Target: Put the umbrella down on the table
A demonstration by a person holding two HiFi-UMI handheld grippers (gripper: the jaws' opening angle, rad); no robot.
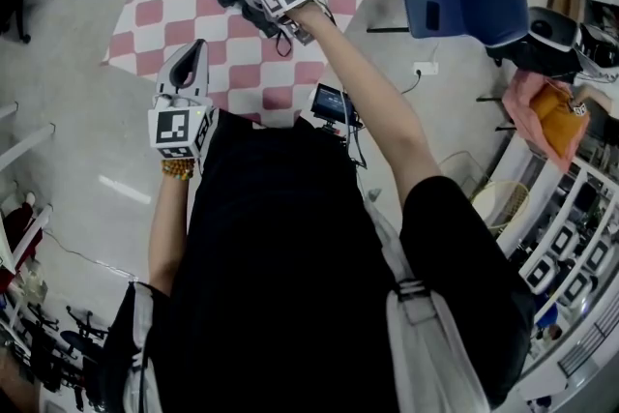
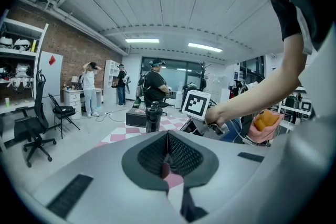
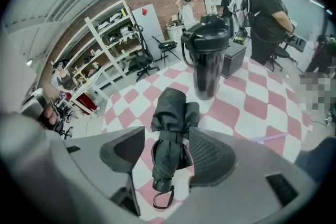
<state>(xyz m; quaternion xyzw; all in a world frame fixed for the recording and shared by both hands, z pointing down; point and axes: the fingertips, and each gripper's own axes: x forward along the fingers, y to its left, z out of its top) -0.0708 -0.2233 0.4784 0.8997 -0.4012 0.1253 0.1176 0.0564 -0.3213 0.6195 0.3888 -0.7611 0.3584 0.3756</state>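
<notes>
Your right gripper (image 3: 167,153) reaches out over the desk (image 1: 184,10), which is covered by a pink-and-white checked cloth. Its jaws stand wide apart and grip nothing. The folded black umbrella (image 3: 170,123) lies on the cloth in the gap between them, close to the right-hand pad, with its handle end and wrist strap pointing back toward you. A black lidded flask (image 3: 207,55) stands upright on the cloth beyond the umbrella. Your left gripper (image 2: 168,152) is held near your body, off the desk's edge, with its jaws closed together and empty.
</notes>
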